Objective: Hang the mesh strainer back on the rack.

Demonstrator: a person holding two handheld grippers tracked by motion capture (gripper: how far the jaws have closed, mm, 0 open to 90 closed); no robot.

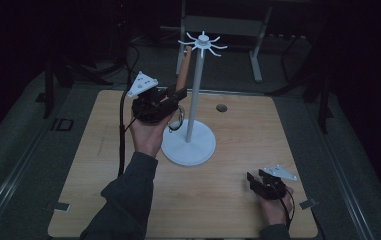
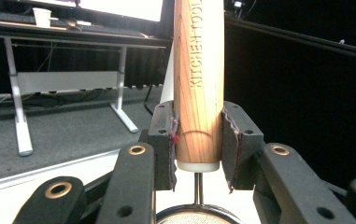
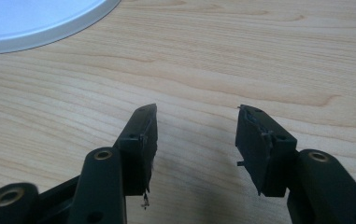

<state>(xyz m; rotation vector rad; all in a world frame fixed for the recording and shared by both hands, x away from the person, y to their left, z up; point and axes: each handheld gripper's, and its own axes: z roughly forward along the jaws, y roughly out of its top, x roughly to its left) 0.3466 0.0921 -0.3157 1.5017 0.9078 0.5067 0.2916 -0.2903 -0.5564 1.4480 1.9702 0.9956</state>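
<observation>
A wooden handle (image 1: 182, 75) (image 2: 198, 79) marked "KITCHEN TOOL" stands nearly upright between the jaws of my left gripper (image 1: 172, 98) (image 2: 198, 140), which is shut on it. Below the handle hangs a small round mesh sieve (image 1: 176, 123) (image 2: 197, 217) on a metal stem. The handle's top reaches up toward the hooks (image 1: 203, 43) of a white rack, whose pole (image 1: 195, 95) rises from a round base (image 1: 190, 148) (image 3: 31, 21) just right of my left hand. My right gripper (image 1: 254, 181) (image 3: 196, 128) rests low over the wooden table (image 1: 228, 210) at the front right, open with nothing between its pads.
A small dark round hole (image 1: 221, 107) sits in the tabletop behind the rack. Beyond the table stands a desk with white legs (image 1: 257, 60) (image 2: 19, 116), a paper cup (image 2: 41, 16) on top. Dark floor surrounds the table.
</observation>
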